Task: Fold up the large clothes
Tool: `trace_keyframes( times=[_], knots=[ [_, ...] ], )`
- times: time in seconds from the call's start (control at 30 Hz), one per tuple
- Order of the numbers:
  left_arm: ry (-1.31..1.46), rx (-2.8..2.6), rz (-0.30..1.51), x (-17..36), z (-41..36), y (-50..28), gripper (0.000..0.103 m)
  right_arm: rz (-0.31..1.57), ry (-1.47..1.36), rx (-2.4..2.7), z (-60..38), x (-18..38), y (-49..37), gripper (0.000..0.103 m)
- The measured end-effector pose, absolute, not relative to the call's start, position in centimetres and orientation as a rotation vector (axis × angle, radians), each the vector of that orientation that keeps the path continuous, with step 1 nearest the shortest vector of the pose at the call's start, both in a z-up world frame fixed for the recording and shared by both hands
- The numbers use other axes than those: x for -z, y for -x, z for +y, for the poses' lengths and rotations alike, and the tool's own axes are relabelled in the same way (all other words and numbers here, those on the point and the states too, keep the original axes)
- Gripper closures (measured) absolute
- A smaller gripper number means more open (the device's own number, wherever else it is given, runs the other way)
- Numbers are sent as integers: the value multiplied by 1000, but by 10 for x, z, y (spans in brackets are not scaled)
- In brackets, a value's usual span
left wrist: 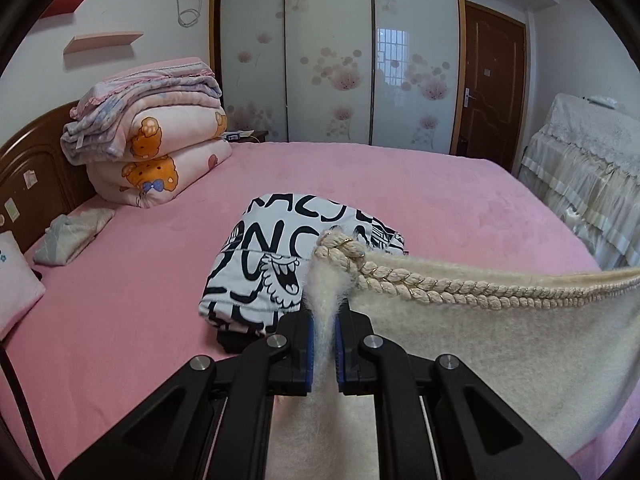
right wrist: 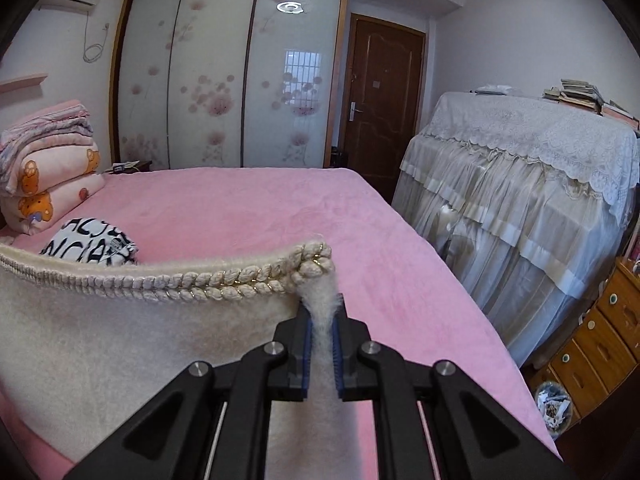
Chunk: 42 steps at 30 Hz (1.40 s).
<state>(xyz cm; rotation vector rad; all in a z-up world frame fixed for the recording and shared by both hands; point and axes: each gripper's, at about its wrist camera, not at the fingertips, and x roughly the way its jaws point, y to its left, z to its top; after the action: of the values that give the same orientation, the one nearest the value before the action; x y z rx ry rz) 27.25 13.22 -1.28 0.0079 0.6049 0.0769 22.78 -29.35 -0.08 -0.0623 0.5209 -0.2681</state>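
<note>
Cream, fuzzy wool fills the lower part of both wrist views: a large cream garment point(left wrist: 500, 340) hangs stretched between the two grippers above the pink bed point(left wrist: 400, 184). Both grippers tilt forward and somewhat downward toward the bed. The left gripper point(left wrist: 324, 320) has its fingers point(left wrist: 306, 336) pressed nearly together on one top corner of the garment, fluffy fibres bulging out between the blue pads. The right gripper point(right wrist: 322, 322) pinches the opposite corner the same way, its fingers point(right wrist: 307, 340) almost closed on the cloth. Along the garment's upper edge runs a thick twisted rope trim point(left wrist: 440, 284) with thin gold rings, sagging in a shallow curve between the corners. Behind it, on the plush bed, lies a folded black-and-white printed garment point(left wrist: 280, 264), and a stack of folded quilts point(left wrist: 160, 140) sits by the wooden headboard point(left wrist: 32, 168).
</note>
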Motion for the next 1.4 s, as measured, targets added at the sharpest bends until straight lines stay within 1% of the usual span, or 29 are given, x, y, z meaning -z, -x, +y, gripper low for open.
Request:
trace_keyframes(
  times=[0.17,0.33,0.43,0.57,0.7,0.87,0.9,0.97,1.0,1.03,1.07,1.1,1.13,1.2,1.27,1.3,1.33,1.37,1.4],
  knots=[
    [-49,-108,649,50,115,-322,97,593,44,309,-297,33,-280,95],
    [-64,-141,716,100,104,-369,97,691,122,357,-289,87,-327,95],
    [-65,-180,732,128,104,-392,97,755,92,387,-295,116,-351,95],
    [-92,-207,755,160,103,-410,97,849,39,414,-303,152,-377,95],
    [-160,-233,727,189,90,-413,97,976,13,432,-311,199,-392,95],
    [-191,-257,687,201,85,-411,96,985,17,444,-310,207,-393,93],
    [-198,-262,684,200,84,-410,95,993,16,437,-310,206,-392,91],
    [-227,-280,678,193,82,-404,86,1005,35,432,-310,202,-394,85],
    [-236,-283,678,189,81,-402,79,1000,52,440,-308,196,-391,80],
    [-235,-277,676,184,81,-397,71,987,64,447,-310,191,-392,71],
    [-217,-262,668,175,82,-390,67,958,62,448,-308,183,-386,63],
    [-195,-243,647,167,82,-382,60,920,47,429,-306,174,-379,59],
    [-170,-220,621,157,81,-371,58,872,24,392,-299,161,-368,58],
    [-123,-143,598,142,74,-352,59,817,-11,292,-283,144,-354,58],
    [-93,-28,617,136,58,-337,59,796,-38,157,-258,134,-345,58],
    [-86,19,633,136,49,-334,65,802,-55,84,-243,131,-344,58],
    [-80,63,654,139,39,-332,77,813,-80,9,-228,131,-344,58],
    [-68,115,687,144,27,-331,84,829,-108,-65,-213,131,-346,62],
    [-53,151,714,150,19,-332,93,847,-130,-123,-201,134,-348,70]
  ],
)
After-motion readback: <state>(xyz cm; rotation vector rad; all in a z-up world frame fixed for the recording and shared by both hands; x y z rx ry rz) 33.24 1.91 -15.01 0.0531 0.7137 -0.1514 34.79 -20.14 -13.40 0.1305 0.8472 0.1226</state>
